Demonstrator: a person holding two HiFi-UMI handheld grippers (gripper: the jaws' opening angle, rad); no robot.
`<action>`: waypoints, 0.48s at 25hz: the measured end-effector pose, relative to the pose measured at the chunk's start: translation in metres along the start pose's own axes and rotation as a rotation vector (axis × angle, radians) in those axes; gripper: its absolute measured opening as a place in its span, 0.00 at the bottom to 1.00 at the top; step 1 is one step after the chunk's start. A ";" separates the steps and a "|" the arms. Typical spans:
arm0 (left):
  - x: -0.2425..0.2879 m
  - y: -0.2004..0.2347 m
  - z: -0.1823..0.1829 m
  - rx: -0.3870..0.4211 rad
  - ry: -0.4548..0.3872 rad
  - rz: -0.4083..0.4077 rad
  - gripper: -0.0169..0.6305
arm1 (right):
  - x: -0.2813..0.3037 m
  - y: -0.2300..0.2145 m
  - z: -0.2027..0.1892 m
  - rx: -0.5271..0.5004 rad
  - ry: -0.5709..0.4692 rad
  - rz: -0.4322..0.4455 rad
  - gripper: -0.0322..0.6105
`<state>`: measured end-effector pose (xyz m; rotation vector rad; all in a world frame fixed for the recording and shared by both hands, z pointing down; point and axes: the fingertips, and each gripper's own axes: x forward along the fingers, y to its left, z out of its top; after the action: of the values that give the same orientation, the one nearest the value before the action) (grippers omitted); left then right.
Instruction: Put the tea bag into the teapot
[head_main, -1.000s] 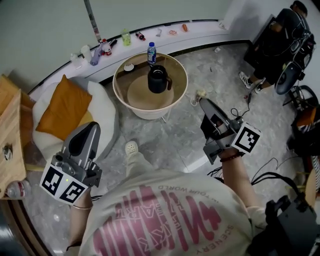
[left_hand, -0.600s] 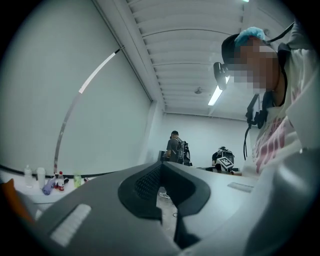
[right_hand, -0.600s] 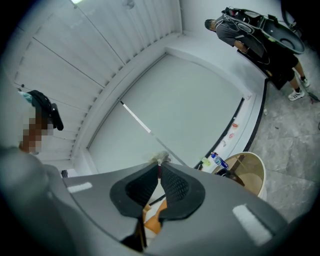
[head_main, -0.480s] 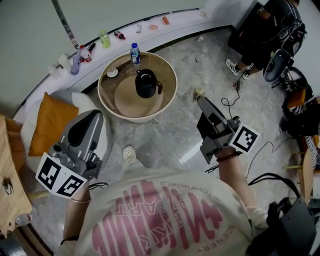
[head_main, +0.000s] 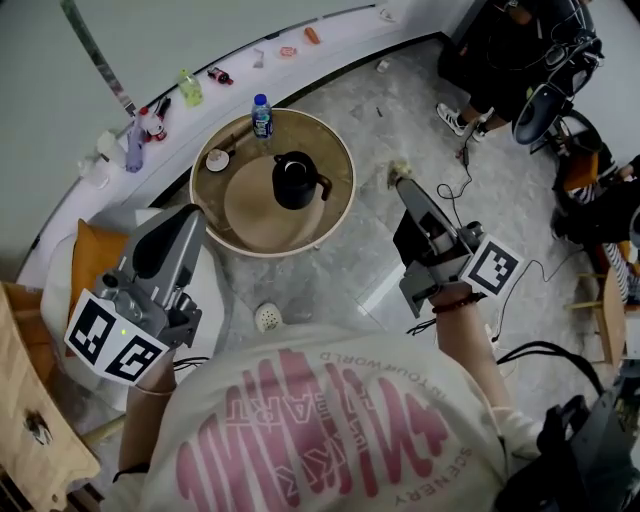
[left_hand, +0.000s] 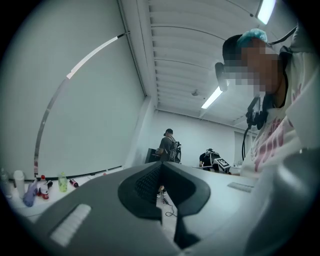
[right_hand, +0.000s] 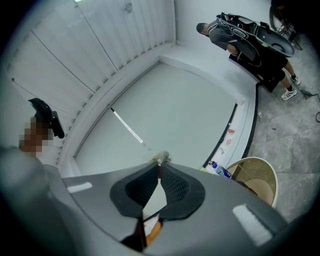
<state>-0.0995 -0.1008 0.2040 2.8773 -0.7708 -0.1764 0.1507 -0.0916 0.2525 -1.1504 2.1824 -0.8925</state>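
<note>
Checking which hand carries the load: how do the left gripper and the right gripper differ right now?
The right gripper is shut on the tea bag, pinched at its tips; the left gripper is shut on nothing. In the head view the right gripper shows over bare floor right of the round table, the left gripper by its left rim. Both have jaws together, and neither is over the teapot.

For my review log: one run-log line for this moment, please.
carry phase | right gripper shut on small pale tea bag | left gripper shut, empty | black teapot on round tan table, not yet reached
</note>
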 end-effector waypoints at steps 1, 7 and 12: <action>0.003 0.007 0.003 0.003 -0.003 -0.019 0.05 | 0.006 0.001 0.000 -0.003 -0.012 -0.007 0.08; 0.018 0.043 0.020 0.045 -0.013 -0.107 0.05 | 0.032 -0.003 0.005 -0.024 -0.082 -0.047 0.08; 0.021 0.052 0.016 0.032 0.011 -0.157 0.05 | 0.046 0.000 0.004 -0.012 -0.104 -0.051 0.08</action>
<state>-0.1092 -0.1579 0.1960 2.9667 -0.5504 -0.1675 0.1293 -0.1321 0.2438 -1.2358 2.0857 -0.8227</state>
